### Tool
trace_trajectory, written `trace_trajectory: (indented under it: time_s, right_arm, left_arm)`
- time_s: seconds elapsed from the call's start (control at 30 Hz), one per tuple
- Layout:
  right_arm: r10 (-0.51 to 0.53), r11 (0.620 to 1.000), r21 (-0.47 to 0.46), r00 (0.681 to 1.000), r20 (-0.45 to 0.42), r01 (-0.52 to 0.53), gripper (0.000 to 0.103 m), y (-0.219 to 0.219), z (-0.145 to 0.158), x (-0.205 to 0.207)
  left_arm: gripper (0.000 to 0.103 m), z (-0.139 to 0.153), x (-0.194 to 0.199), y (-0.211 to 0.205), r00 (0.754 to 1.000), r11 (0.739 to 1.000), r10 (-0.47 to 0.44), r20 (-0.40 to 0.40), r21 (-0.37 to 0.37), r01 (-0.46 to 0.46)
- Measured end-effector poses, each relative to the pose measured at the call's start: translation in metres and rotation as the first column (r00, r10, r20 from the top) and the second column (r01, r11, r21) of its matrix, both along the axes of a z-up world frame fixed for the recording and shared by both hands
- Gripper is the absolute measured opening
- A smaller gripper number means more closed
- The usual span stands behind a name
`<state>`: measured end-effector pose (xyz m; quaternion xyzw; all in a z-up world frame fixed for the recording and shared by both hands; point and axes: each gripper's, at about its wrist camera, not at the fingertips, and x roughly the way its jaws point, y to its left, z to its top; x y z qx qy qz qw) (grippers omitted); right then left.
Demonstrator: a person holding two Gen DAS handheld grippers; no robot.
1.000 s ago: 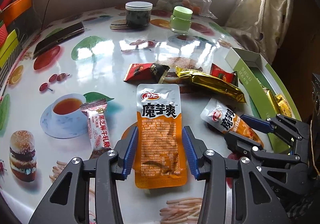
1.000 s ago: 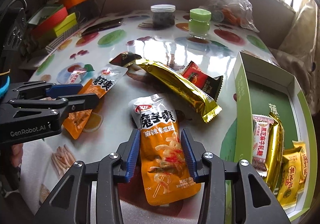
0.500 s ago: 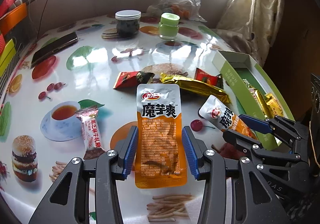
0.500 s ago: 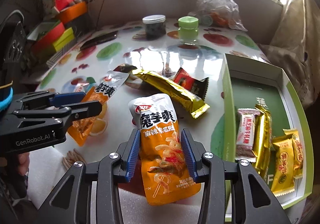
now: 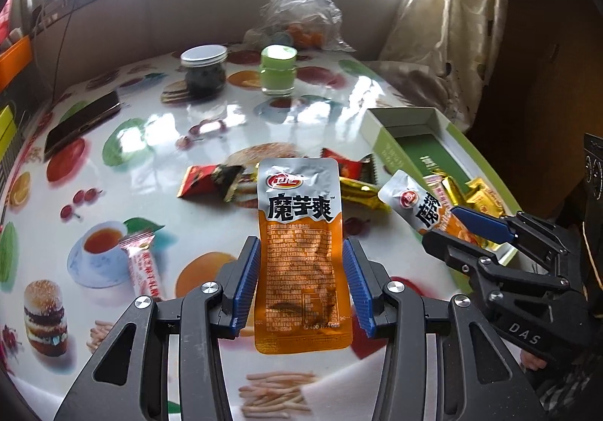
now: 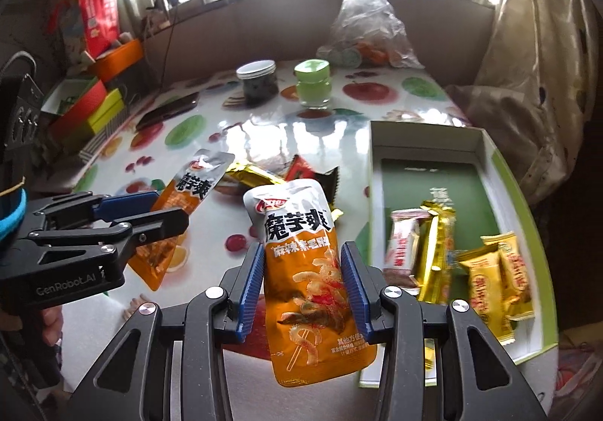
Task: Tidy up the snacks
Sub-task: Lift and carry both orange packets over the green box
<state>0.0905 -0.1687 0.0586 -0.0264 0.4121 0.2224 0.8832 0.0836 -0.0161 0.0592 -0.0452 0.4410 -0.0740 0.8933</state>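
At lower centre of the left wrist view, the left gripper (image 5: 301,285) clamps an orange konjac pouch (image 5: 301,251) by its side edges, lifted off the table (image 5: 264,119); probably held flat like this so it can drop neatly into the green box (image 5: 380,142). Low in the right wrist view, the right gripper (image 6: 305,289) pinches a second pouch (image 6: 312,281) likewise. Only that view shows the box floor, with a pink bar and gold packets (image 6: 486,281) at its near end, and room beyond
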Motion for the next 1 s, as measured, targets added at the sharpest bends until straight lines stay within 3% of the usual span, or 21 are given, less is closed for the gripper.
trace_trajectory:
  time_s: [0.47, 1.0]
  right_arm:
    - [-0.085, 0.996, 0.015, 0.995, 0.043, 0.085, 0.040, -0.034, 0.019, -0.001]
    - [-0.196, 0.981, 0.005, 0.980, 0.033, 0.196, 0.040, -0.076, 0.017, -0.004]
  left_arm:
    - [0.046, 0.017, 0.006, -0.034, 0.997, 0.997, -0.073, 0.037, 0.003, 0.073]
    - [0.046, 0.026, 0.021, -0.081, 0.985, 0.986, -0.164, 0.053, -0.023, 0.165]
